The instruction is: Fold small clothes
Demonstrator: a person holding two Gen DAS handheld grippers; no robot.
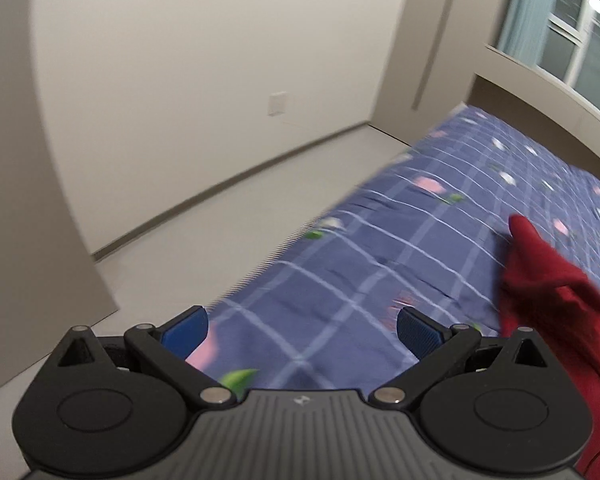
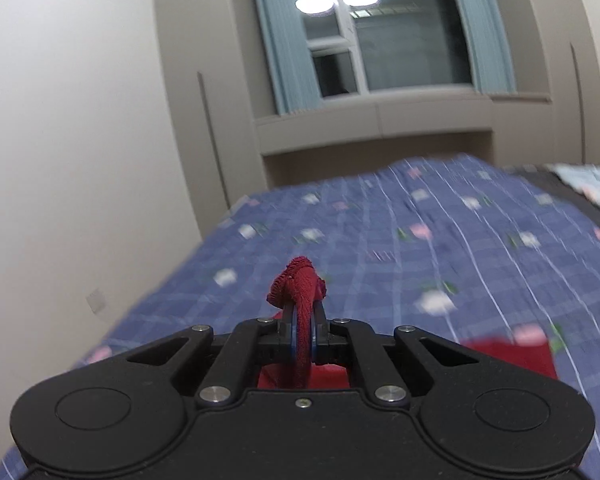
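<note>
The left tool (image 1: pixel 302 330) hangs with its two blue pads (image 1: pixel 416 330) spread wide and nothing between them, over the near edge of a bed (image 1: pixel 380 264) covered in a blue checked sheet with pink and white flowers. Only the left wrist view shows the grey floor (image 1: pixel 220 216) beside the bed, the white wall (image 1: pixel 204 52) with a pale wall plate (image 1: pixel 277 104), and a beige panel on the left. At its right edge a red garment (image 1: pixel 548 280) rises in a bunched, pointed fold above the sheet and runs out of the picture at the lower right, so its full shape cannot be told.

The right wrist view shows what the other lacks: the right tool (image 2: pixel 305 330) is closed tight on a rolled, knitted edge of the red garment (image 2: pixel 300 280), which pokes out past the pads and also hangs below the tool, with a flatter red part lying on the sheet at lower right. Beyond the bed (image 2: pixel 400 240) stand a window (image 2: pixel 380 32) with blue-grey curtains (image 2: pixel 284 48) and two lamp reflections in the glass. A dark strip with something pale on it sits at the far right, too blurred to identify. Both views are smeared by motion blur, most of all on the sheet's pattern.
</note>
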